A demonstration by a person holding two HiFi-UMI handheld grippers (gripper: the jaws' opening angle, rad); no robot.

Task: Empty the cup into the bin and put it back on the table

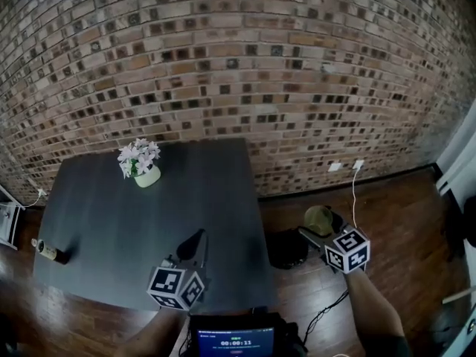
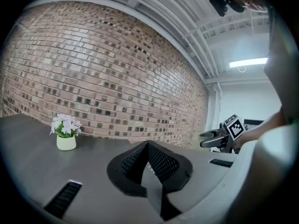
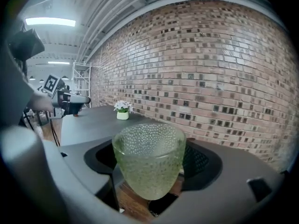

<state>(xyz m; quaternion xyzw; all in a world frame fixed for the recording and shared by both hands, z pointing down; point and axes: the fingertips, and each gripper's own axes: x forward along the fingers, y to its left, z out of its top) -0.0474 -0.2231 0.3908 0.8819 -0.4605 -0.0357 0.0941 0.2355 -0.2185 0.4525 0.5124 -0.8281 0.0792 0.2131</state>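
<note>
A green bumpy glass cup [image 3: 149, 160] stands upright between the jaws of my right gripper [image 3: 150, 171], which is shut on it. In the head view the cup [image 1: 318, 218] hangs off the table's right side, over the wooden floor and next to a black round bin [image 1: 286, 250]. Nothing shows inside the cup. My left gripper [image 1: 197, 240] hovers over the near edge of the dark table [image 1: 111, 222], its jaws shut together with nothing between them, as also shows in the left gripper view [image 2: 148, 147].
A small pot of white flowers [image 1: 141, 166] sits at the back of the table. A small brown object [image 1: 52, 253] lies at its left edge. A brick wall [image 1: 238, 65] runs behind, with a cable [image 1: 354, 192] across the floor.
</note>
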